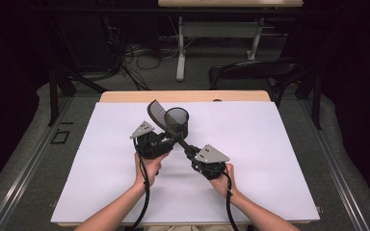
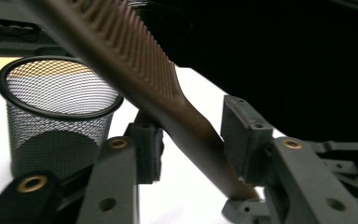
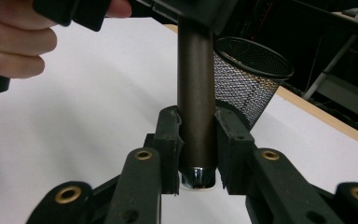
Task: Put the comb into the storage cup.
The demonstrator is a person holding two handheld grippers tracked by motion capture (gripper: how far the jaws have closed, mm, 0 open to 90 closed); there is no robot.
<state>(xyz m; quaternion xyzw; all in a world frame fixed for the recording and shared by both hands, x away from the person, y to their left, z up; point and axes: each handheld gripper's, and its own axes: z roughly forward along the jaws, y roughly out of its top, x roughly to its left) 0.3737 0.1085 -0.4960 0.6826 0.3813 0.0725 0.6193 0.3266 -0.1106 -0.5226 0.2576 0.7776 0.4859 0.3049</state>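
Left gripper (image 1: 166,139): held above the white table cover (image 1: 270,159), left of centre. Jaws stand apart on either side of the comb's shaft; in the left gripper view a gap shows between the pads (image 2: 244,140) and the shaft, so it brackets rather than pinches, though contact at the near pad cannot be ruled out.

Comb (image 1: 160,117): dark brown, long-handled, toothed head raised toward the far left, handle slanting down to the right. It spans both grippers and sits off the table.

Mesh cup (image 1: 177,121): black wire pen holder, upright on the cover, just behind the comb and beside the left gripper; its inside looks empty.

Right gripper (image 1: 192,155): right of centre, jaws closed firmly on the butt end of the comb handle (image 3: 196,135), metal end cap just below the pads.

Step in hand, as judged: a handover or regrip of the comb between grippers, ahead of placing it in the cup.

Next move calls for: one gripper taking sole hold, the other releasing, then tipping the comb upright over the cup's rim.
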